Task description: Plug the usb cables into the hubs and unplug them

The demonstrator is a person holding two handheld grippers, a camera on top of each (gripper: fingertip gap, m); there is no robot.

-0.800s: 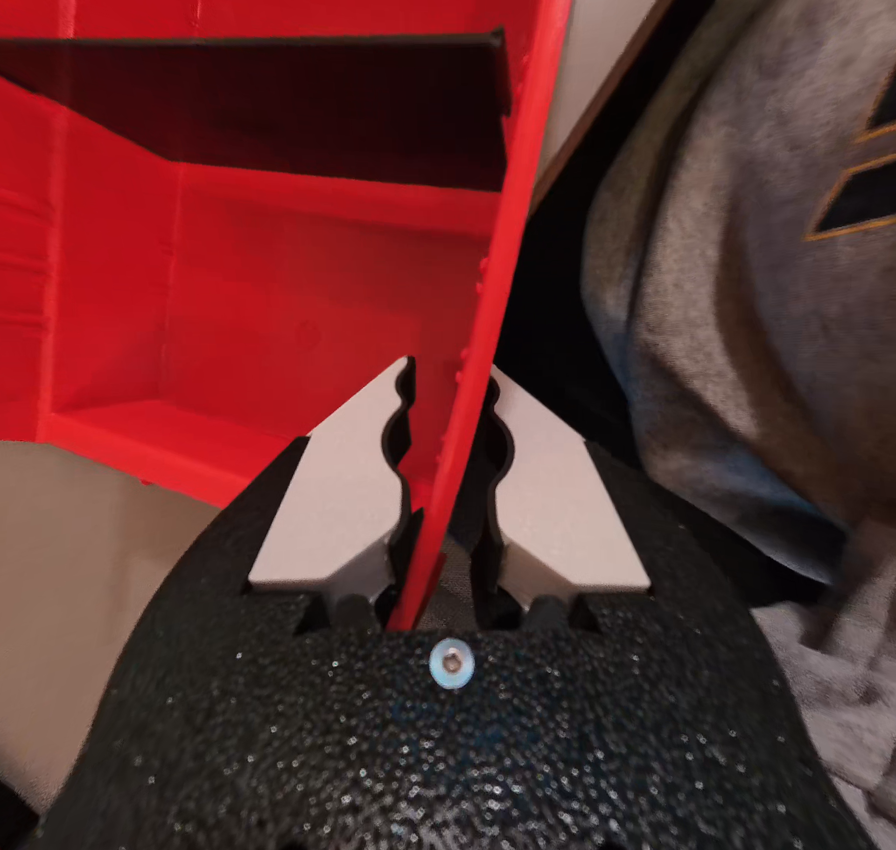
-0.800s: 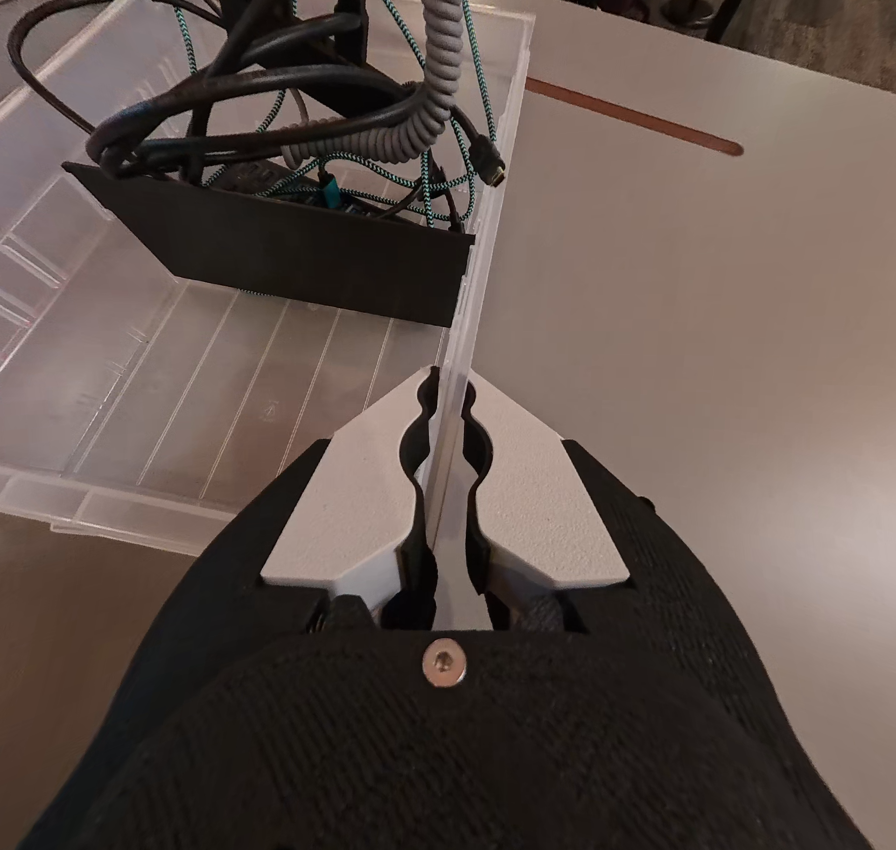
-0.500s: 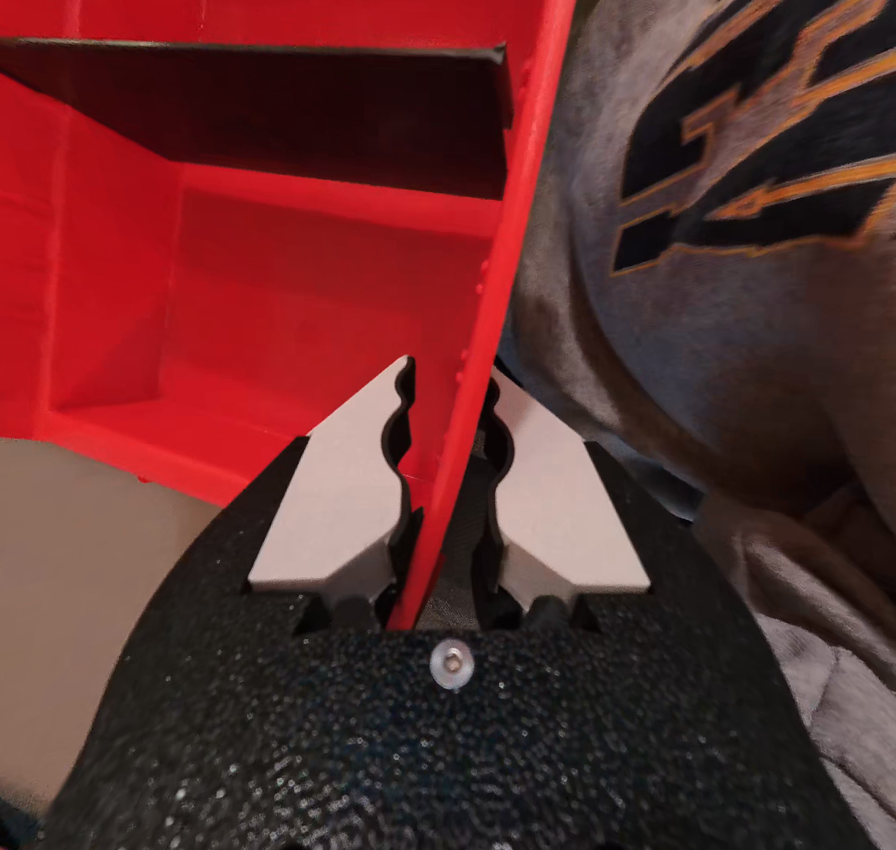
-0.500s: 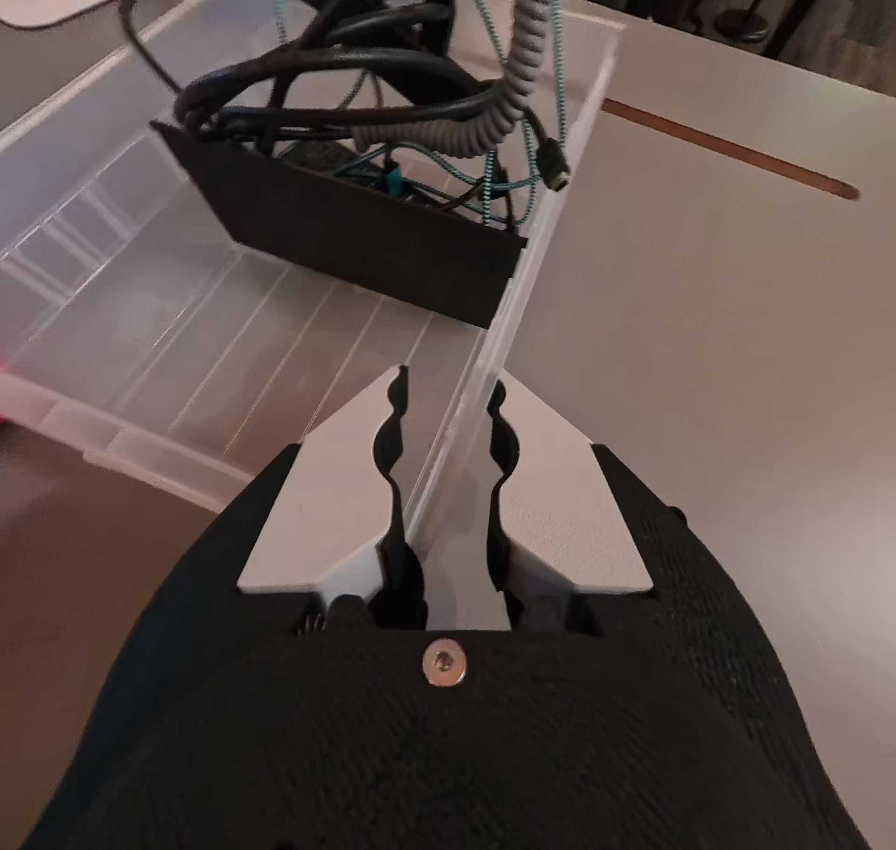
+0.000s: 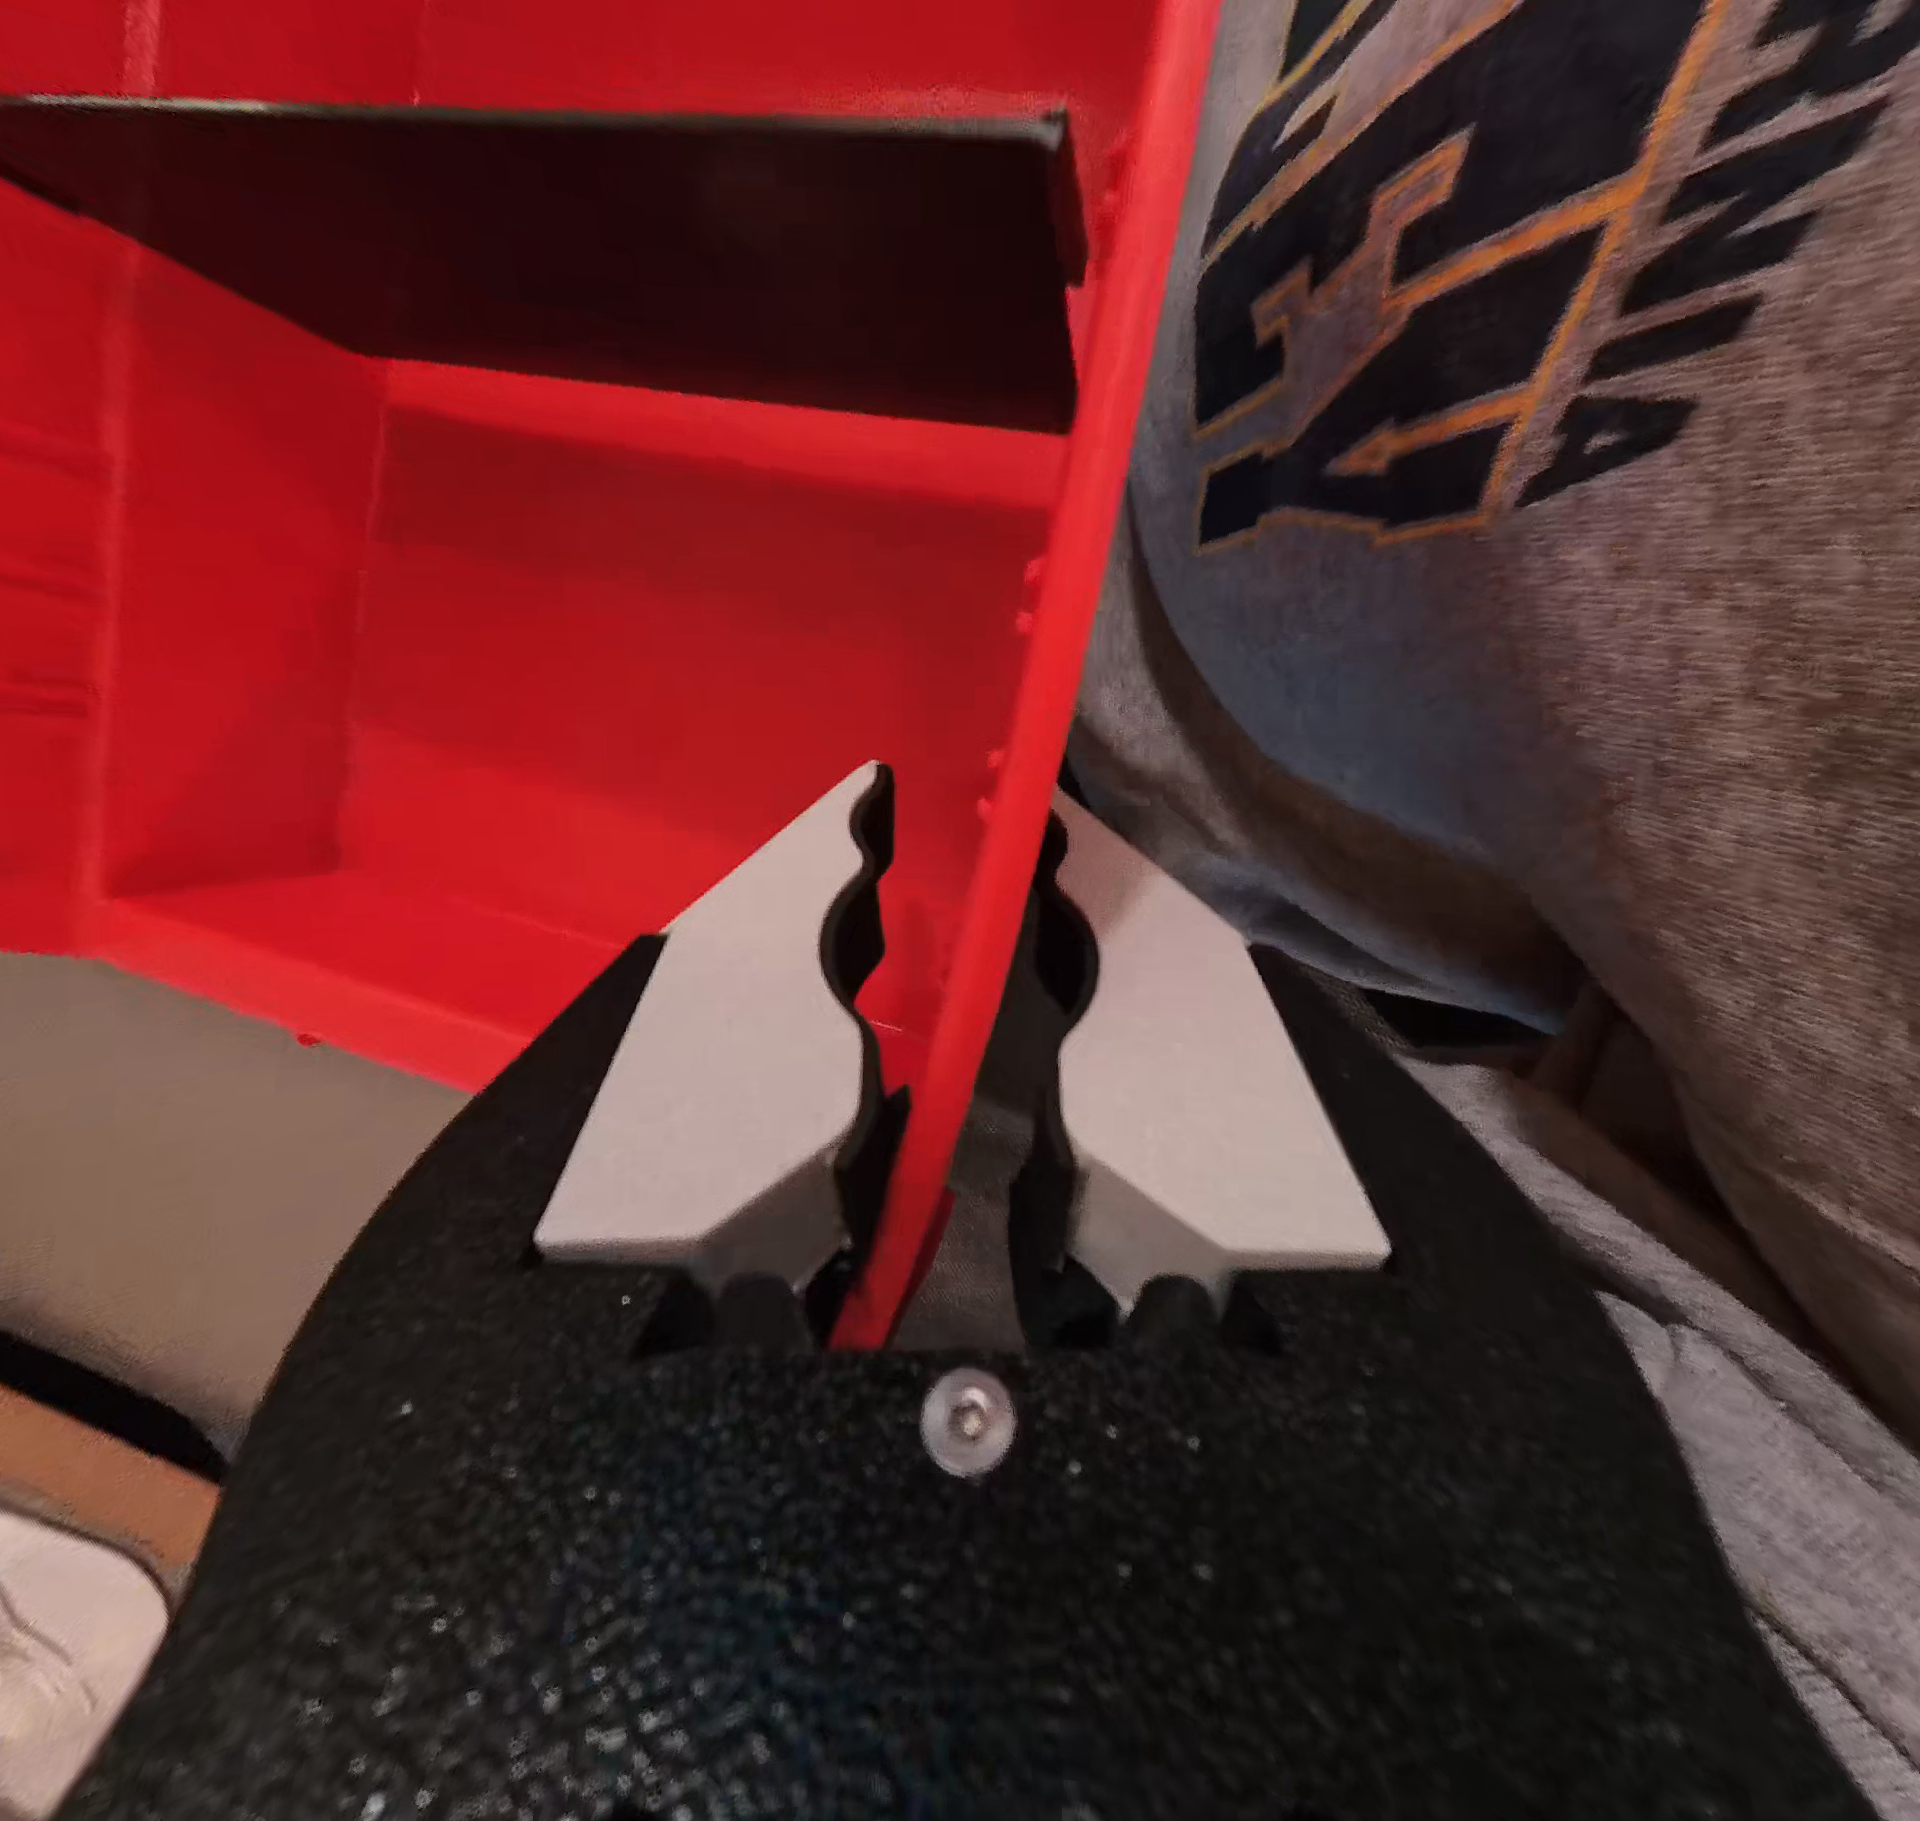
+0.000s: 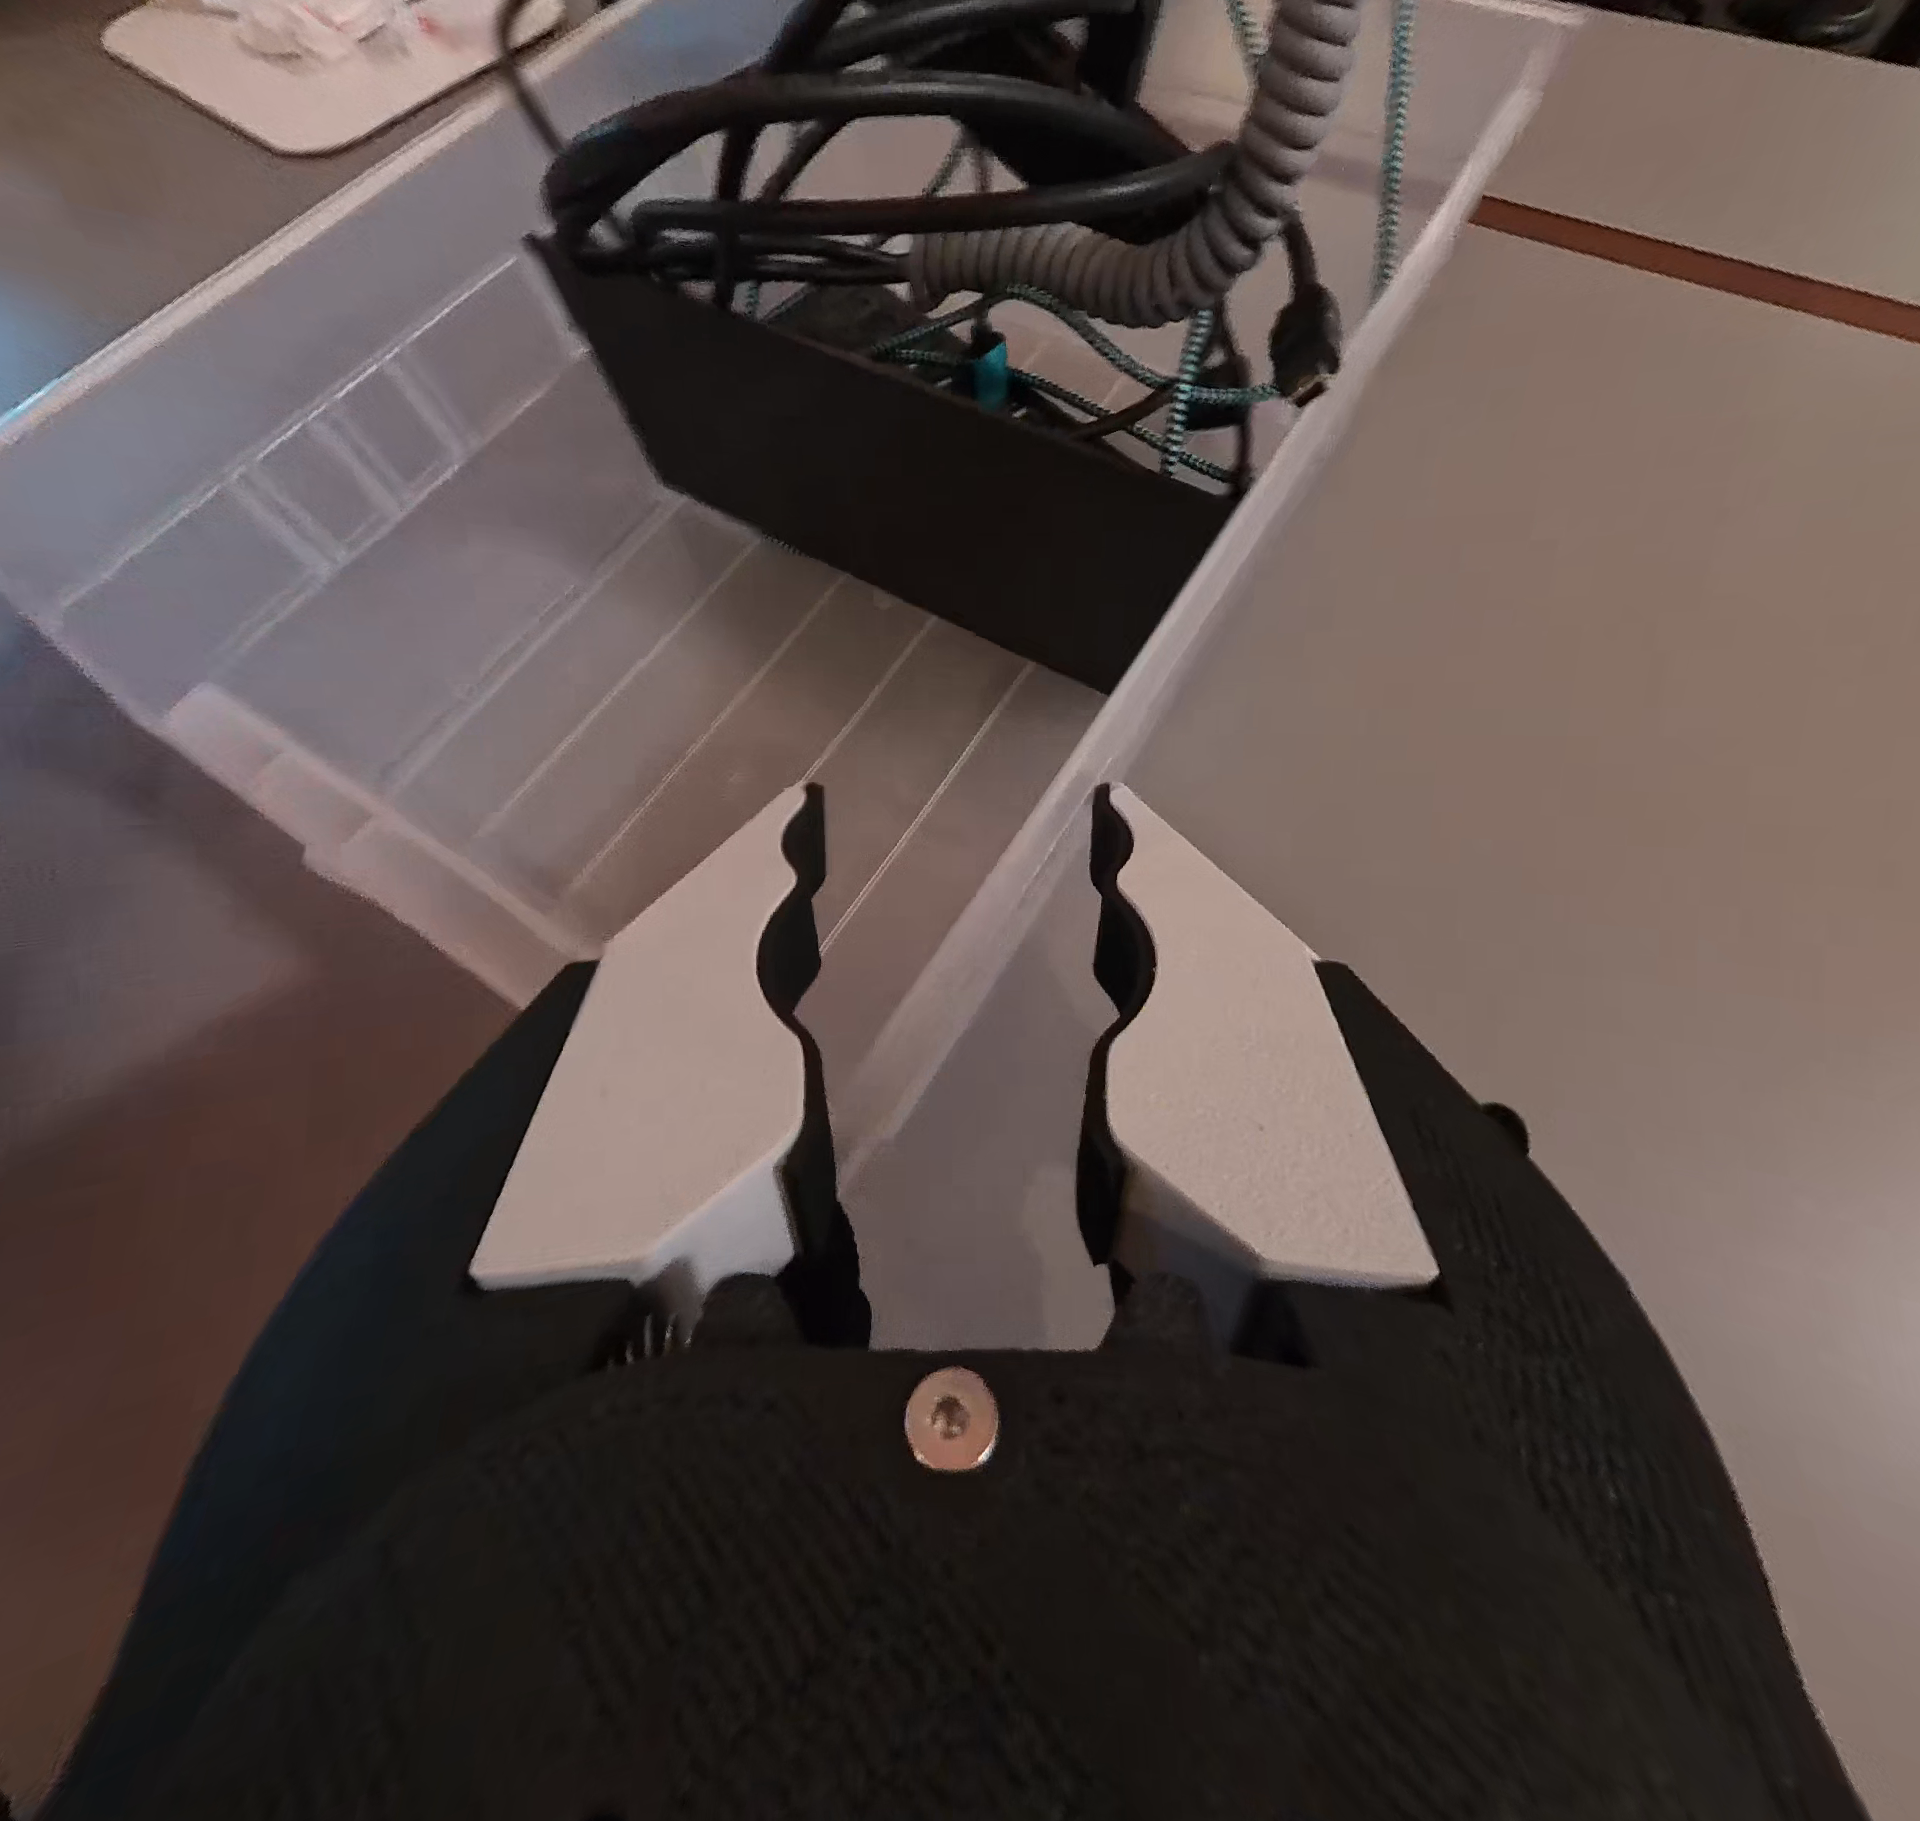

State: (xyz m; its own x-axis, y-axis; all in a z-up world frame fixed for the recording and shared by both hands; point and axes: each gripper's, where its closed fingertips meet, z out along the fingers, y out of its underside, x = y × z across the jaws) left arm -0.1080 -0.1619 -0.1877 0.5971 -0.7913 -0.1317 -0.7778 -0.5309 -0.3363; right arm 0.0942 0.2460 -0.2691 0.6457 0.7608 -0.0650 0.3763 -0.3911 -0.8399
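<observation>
In the right wrist view a clear plastic bin lies on the table. A black divider crosses it. Behind the divider sits a tangle of black cables, a grey coiled cable, a teal braided cable and a loose dark plug. I cannot make out a hub. My right gripper is open, with the bin's right wall running between its fingers. My left gripper is shut on the right wall of a red bin that has a black divider.
A grey table top with a brown strip spreads to the right of the clear bin. A white flat stand base sits at the far left. A person's grey printed sweatshirt is close to the right of the red bin. The gap from one gripper's tips to the other's is roughly 45 cm.
My right gripper has opened and let go of the clear bin's wall, and the bin has swung in the view. My left gripper keeps its hold while the sweatshirt behind comes closer.
</observation>
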